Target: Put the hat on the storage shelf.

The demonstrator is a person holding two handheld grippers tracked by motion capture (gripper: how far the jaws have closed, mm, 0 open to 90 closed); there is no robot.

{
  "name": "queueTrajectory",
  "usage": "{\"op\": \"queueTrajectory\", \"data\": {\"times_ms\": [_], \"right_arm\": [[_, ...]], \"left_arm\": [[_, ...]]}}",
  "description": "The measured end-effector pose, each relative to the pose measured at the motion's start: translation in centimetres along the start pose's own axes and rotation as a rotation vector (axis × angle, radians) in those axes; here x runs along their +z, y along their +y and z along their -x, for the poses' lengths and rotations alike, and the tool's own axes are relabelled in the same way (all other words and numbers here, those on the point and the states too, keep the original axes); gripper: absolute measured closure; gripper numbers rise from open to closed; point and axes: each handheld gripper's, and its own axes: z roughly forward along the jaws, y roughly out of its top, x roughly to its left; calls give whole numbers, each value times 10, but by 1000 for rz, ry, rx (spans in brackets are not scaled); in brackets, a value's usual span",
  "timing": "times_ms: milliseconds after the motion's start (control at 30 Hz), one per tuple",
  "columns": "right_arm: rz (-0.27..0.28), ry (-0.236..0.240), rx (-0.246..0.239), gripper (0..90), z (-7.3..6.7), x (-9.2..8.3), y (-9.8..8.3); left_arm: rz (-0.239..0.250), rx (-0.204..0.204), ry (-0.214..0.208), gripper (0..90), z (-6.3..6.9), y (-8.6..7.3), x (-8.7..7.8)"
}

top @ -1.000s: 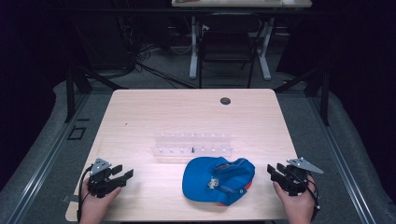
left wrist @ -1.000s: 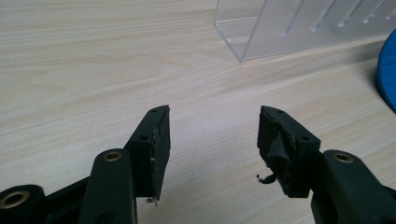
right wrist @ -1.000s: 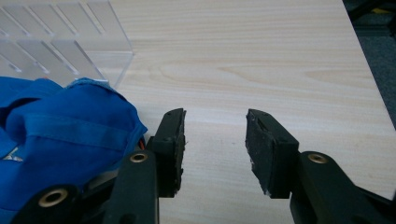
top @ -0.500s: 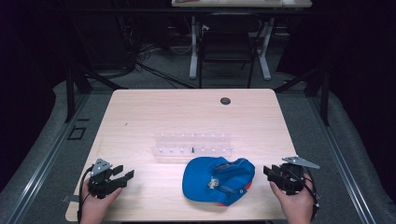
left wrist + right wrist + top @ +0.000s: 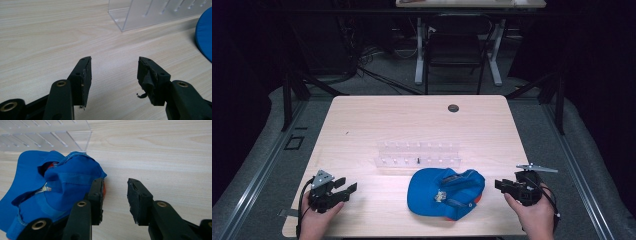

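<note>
We note a blue cap [image 5: 446, 192] lying on the near part of the wooden table [image 5: 412, 125], crumpled and upside down, its inside and back strap showing. Just behind it stands a clear acrylic rack [image 5: 419, 155], long side toward us; from the high view the cap's far edge sits just in front of the rack, and we cannot tell whether they touch.

Right gripper [image 5: 504, 185] — held near the table's right front corner, jaws pointing left toward the cap, apart from it in the high view. In the right gripper view the right gripper [image 5: 115, 195] has bare tabletop between its jaws; one jaw stands in front of the cap's edge, but contact is unclear. The jaws have just been closing, yet they are spread, with nothing between them.

Left gripper [image 5: 346, 185] — near the left front corner, well apart from the cap, pointing right. In the left gripper view the left gripper [image 5: 114, 72] has its jaws spread wide over bare wood, with the rack's corner [image 5: 130, 17] ahead and a sliver of cap [image 5: 205, 37] at the right edge.
</note>
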Motion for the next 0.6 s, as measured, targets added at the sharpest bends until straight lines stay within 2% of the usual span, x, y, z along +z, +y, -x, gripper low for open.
{"op": "queueTrajectory", "data": {"times_ms": [67, 100, 433, 600], "right_arm": [[-4, -2, 5, 650, -1, -1, 1], [-25, -5, 3, 645, -1, -3, 5], [-99, 0, -23, 637, -9, -8, 22], [-125, 26, -11, 634, -12, -10, 30]], "left_arm": [[-14, 3, -2, 458, 0, 1, -1], [-6, 5, -1, 458, 1, 0, 0], [-8, 4, -1, 458, 1, 0, 0], [-9, 3, -1, 458, 1, 0, 1]]}}
